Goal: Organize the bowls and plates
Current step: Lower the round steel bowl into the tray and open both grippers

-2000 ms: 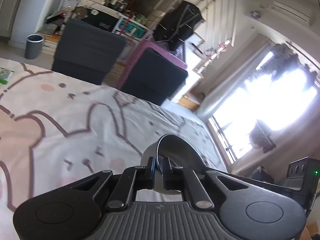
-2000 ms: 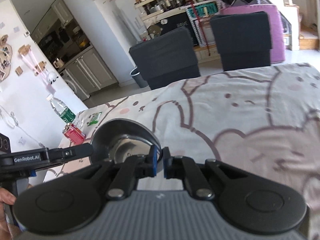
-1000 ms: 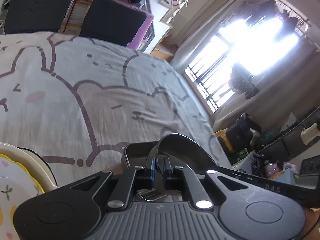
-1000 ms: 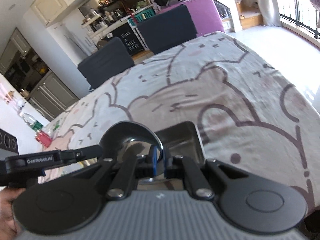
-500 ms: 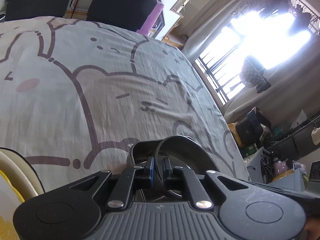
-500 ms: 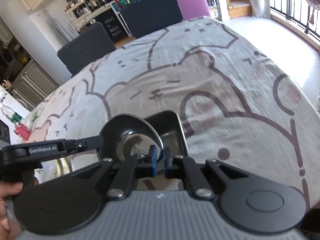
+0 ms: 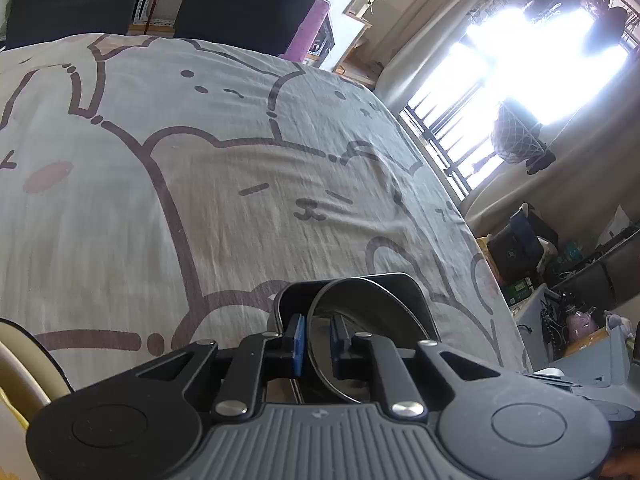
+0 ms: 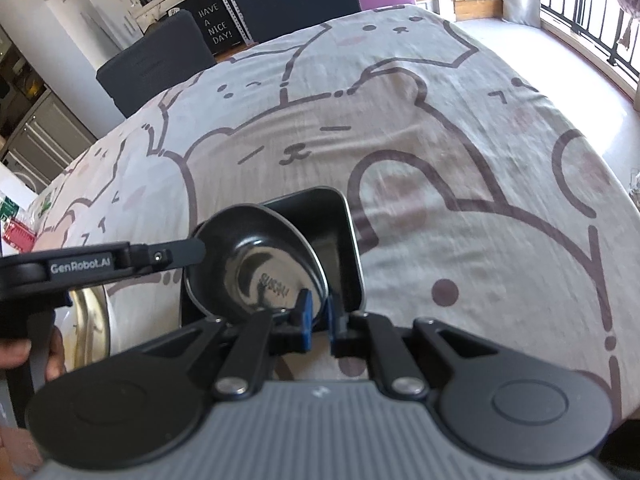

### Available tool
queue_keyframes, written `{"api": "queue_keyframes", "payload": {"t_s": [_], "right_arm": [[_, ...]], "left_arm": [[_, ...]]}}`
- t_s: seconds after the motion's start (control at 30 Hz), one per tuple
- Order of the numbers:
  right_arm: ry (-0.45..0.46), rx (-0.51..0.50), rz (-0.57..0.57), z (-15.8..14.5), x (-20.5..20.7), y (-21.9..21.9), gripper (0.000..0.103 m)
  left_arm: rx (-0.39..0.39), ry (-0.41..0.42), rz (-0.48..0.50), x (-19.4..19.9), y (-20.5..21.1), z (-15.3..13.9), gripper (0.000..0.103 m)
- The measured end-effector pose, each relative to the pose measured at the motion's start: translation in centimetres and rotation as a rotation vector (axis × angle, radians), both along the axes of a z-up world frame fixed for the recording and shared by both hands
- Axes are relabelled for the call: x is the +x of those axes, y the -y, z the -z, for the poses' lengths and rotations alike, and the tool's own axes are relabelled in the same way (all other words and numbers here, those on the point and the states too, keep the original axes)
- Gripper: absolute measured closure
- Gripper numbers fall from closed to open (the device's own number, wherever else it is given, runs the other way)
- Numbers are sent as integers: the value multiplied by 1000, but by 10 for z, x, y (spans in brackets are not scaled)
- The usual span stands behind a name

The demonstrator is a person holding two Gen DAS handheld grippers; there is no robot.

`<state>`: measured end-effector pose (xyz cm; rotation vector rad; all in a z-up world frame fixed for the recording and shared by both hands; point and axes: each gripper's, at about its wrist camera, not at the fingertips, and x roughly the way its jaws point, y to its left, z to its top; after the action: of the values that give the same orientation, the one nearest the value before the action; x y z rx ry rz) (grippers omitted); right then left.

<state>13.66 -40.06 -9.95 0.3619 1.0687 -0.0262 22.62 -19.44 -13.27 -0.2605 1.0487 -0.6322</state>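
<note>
A round steel bowl (image 8: 256,264) sits tilted inside a square steel tray (image 8: 344,240) on the cartoon tablecloth. My right gripper (image 8: 318,322) is shut on the bowl's near rim. My left gripper (image 7: 318,340) is shut on the rim at the bowl's left side, with the bowl (image 7: 360,300) and tray (image 7: 408,284) just ahead of its fingers. The left gripper's arm (image 8: 100,266) shows in the right wrist view reaching the bowl from the left.
A cream plate (image 7: 24,376) lies at the lower left, also seen as a pale rim (image 8: 92,332) in the right wrist view. Dark chairs (image 8: 160,64) stand beyond the table's far edge. The table's right edge (image 7: 460,208) drops toward a window.
Both grippers carried the bowl across the table and lowered it into the square tray. The jaws look slightly wider apart than half a second ago.
</note>
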Motion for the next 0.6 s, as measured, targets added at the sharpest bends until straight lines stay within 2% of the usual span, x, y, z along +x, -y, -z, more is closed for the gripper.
{"api": "queue_keyframes", "payload": {"t_s": [0.07,0.4,0.5,0.6], "right_arm": [[-5,1,-1,1,2,0,93],[-19,21,-17,0,3,0,85],[-13,56,-22,-6,1,2,84],[39,64,-26,-21,-2,6,81]], "left_arm": [[-5,2,-1,0,0,0,84],[-51,50,17,-3,1,-13,54],[-70,63,18,-4,-1,-21,48],[-31,68,32,-6,-2,-28,48]]}}
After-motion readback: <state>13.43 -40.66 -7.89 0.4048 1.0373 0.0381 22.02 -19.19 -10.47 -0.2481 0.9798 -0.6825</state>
